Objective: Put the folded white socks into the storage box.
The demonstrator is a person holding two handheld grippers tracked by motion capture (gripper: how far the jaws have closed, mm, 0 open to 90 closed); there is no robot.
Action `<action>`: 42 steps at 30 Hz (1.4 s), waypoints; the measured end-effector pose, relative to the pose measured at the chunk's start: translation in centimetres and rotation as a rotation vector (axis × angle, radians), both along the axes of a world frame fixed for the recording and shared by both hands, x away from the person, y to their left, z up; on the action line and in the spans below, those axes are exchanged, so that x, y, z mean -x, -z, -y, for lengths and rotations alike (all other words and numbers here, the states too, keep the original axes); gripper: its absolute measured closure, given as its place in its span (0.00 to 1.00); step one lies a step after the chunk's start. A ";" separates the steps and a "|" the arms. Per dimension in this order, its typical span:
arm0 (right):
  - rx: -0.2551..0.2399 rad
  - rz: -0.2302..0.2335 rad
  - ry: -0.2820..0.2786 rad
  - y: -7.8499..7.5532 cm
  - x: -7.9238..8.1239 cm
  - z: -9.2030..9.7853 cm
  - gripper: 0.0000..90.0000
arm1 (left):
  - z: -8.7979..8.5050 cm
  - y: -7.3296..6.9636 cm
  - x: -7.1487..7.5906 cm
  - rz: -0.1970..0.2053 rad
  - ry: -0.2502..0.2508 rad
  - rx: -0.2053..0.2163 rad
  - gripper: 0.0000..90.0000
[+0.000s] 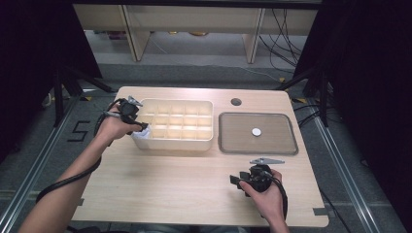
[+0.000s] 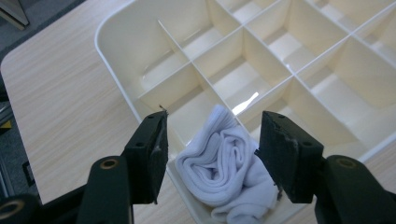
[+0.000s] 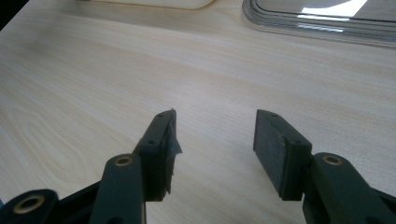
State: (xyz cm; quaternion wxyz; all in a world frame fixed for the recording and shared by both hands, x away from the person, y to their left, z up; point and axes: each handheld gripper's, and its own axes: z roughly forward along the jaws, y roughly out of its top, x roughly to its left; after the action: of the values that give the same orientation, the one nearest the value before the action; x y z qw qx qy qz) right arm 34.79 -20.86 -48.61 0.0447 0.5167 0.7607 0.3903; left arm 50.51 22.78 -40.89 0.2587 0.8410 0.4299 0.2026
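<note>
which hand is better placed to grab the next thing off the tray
Right, I'd say. The right gripper rests open on the table just in front of the grey tray, while the left gripper is over at the organiser, jaws open around the white sock.

Light falls from overhead onto the pale table (image 1: 194, 179), while the surroundings drop into near black. Glare streaks the glossy floors of the divided box (image 2: 243, 100) and the rim of the tray (image 3: 327, 11). Shadows under the hands are soft. The high view is grainy; the close views blur at the bottom edge.
</note>
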 end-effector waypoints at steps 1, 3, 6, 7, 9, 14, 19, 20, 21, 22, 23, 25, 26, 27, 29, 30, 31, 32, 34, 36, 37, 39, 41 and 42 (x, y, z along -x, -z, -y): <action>-0.006 0.007 0.005 0.1 0.0 0.0 0.55 | -0.1 -0.2 0.1 0.013 0.010 0.006 0.45; 0.002 -0.001 0.017 0.1 0.0 -0.1 0.55 | -0.1 -0.5 0.5 0.040 -0.015 0.034 0.42; -0.002 0.005 0.005 0.1 0.0 -0.1 0.55 | -0.1 -1.1 1.3 0.092 -0.020 0.083 0.41; -0.004 0.004 0.007 0.0 0.1 -0.1 0.55 | -0.1 -1.3 1.5 0.090 -0.017 0.085 0.41; -0.003 0.006 0.007 0.0 0.0 -0.1 0.55 | -0.2 -1.6 2.0 0.111 -0.016 0.088 0.41; -0.001 0.013 0.007 0.1 0.0 0.0 0.55 | -0.4 -1.8 3.7 0.136 0.012 0.102 0.41; 0.006 -0.008 0.016 0.0 0.1 0.0 0.55 | -0.4 -1.8 5.3 0.167 0.025 0.122 0.41; 0.000 -0.009 0.020 0.1 0.1 -0.1 0.55 | -0.3 -1.7 5.6 0.171 0.025 0.132 0.41; 0.002 -0.001 0.018 0.1 0.0 -0.1 0.55 | -0.5 -1.8 5.8 0.164 0.034 0.118 0.41; -0.001 0.008 0.011 0.1 0.0 -0.1 0.55 | -0.3 -1.6 6.2 0.176 0.027 0.123 0.41; 0.000 -0.006 0.019 0.1 0.1 -0.1 0.55 | -0.4 -1.6 6.4 0.174 0.042 0.112 0.41; 0.001 -0.016 0.027 0.1 0.1 -0.1 0.55 | -0.3 -1.5 6.8 0.181 0.043 0.124 0.41; 0.000 -0.015 0.027 0.1 0.1 -0.1 0.55 | -0.2 -1.4 7.1 0.186 0.046 0.127 0.41; 0.007 -0.018 0.026 0.0 0.1 -0.1 0.55 | -0.2 -1.3 7.3 0.199 0.050 0.128 0.41; -0.007 -0.012 0.018 0.0 0.1 0.0 0.55 | 0.1 -1.2 7.7 0.206 0.045 0.144 0.41; -0.014 0.003 0.008 0.1 0.0 0.0 0.55 | 0.0 -1.1 7.7 0.203 0.060 0.136 0.41; 0.000 0.000 0.008 0.1 0.0 0.0 0.55 | 0.1 -1.0 7.8 0.205 0.051 0.146 0.41; 0.004 -0.012 0.016 0.1 0.0 0.0 0.55 | 0.0 -1.0 8.0 0.203 0.047 0.130 0.41; -0.010 0.002 0.009 0.2 0.0 -0.1 0.55 | 0.2 -0.6 8.2 0.219 0.026 0.158 0.41; -0.005 0.011 0.008 0.2 0.0 0.0 0.55 | 0.0 -0.3 8.4 0.217 0.038 0.150 0.41; -0.016 0.003 0.008 0.2 0.0 0.0 0.55 | 0.0 -0.1 8.5 0.221 0.038 0.157 0.41; -0.007 0.003 0.012 0.1 0.0 0.1 0.55 | 0.0 0.4 8.9 0.233 0.025 0.180 0.41; -0.013 0.007 0.014 0.1 0.0 0.0 0.55 | -0.1 0.8 9.3 0.235 0.029 0.197 0.41; -0.007 0.006 0.015 0.1 0.0 0.1 0.55 | -0.2 1.0 9.6 0.241 0.017 0.206 0.41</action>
State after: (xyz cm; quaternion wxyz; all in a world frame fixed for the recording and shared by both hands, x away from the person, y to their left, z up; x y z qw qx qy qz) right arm 34.76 -20.92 -48.73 0.0481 0.5213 0.7554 0.3941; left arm 40.92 22.97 -41.89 0.3949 0.7832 0.4071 0.2547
